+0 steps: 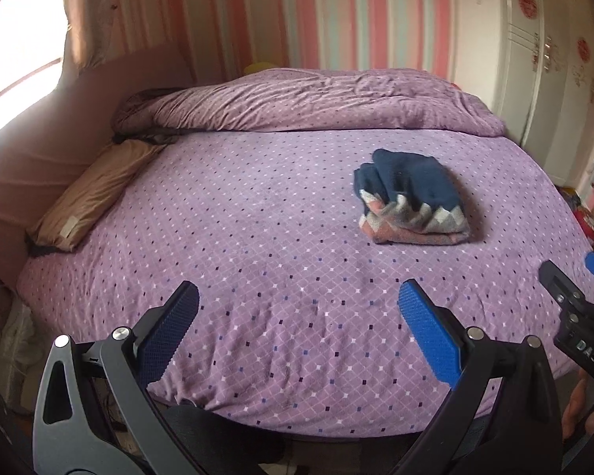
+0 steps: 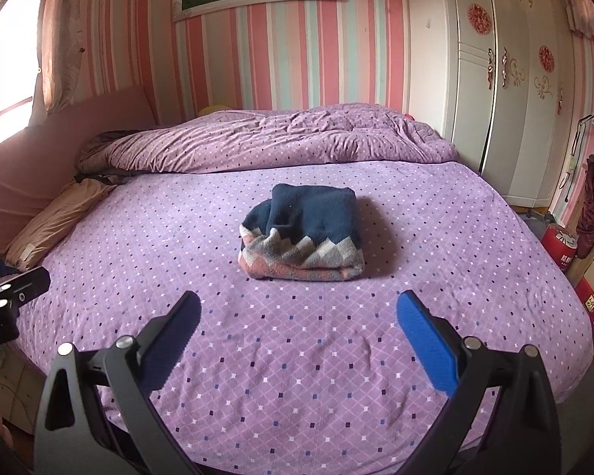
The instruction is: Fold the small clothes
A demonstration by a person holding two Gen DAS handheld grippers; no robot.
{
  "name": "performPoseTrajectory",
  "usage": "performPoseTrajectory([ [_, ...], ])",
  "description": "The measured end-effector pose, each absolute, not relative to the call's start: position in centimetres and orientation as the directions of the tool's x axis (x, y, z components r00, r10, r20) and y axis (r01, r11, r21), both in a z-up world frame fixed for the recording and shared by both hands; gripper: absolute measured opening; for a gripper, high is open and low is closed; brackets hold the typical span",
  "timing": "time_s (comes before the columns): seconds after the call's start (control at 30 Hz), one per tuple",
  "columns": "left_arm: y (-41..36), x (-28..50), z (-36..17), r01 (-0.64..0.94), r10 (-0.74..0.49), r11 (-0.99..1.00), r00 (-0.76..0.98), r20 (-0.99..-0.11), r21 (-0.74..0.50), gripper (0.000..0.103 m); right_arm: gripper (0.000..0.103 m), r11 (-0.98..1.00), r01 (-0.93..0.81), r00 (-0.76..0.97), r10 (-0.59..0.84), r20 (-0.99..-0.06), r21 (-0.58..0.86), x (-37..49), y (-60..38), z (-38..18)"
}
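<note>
A small navy sweater (image 1: 412,198) with a grey and pink zigzag hem lies folded in a compact bundle on the purple dotted bed sheet (image 1: 257,261). In the right wrist view the sweater (image 2: 305,231) sits straight ahead on the sheet (image 2: 336,356). My left gripper (image 1: 299,316) is open and empty, held above the near part of the bed, left of the bundle. My right gripper (image 2: 299,320) is open and empty, a short way in front of the bundle. The right gripper also shows at the right edge of the left wrist view (image 1: 574,289).
A rumpled purple duvet (image 2: 281,138) lies across the far side of the bed. A tan pillow (image 1: 91,194) rests by the pink headboard (image 1: 31,150) at left. A white wardrobe (image 2: 507,99) stands at right, with boxes and a red can (image 2: 558,245) on the floor.
</note>
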State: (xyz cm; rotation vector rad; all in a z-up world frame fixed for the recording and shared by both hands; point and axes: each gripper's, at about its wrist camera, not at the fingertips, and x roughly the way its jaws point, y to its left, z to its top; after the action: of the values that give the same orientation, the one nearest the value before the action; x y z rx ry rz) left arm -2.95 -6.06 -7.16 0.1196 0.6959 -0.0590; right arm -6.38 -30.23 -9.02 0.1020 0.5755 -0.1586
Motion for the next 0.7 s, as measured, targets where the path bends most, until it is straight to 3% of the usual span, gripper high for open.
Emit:
performPoseTrajectory([
  [0.7,-6.6,-5.6,-6.2,0.119,-0.026,0.989,0.742,-0.67,0.093,0.1,0.1,0.981,0.191,0.825,-0.176,-0.537,-0.029,-8.1,-29.2,-6.7],
])
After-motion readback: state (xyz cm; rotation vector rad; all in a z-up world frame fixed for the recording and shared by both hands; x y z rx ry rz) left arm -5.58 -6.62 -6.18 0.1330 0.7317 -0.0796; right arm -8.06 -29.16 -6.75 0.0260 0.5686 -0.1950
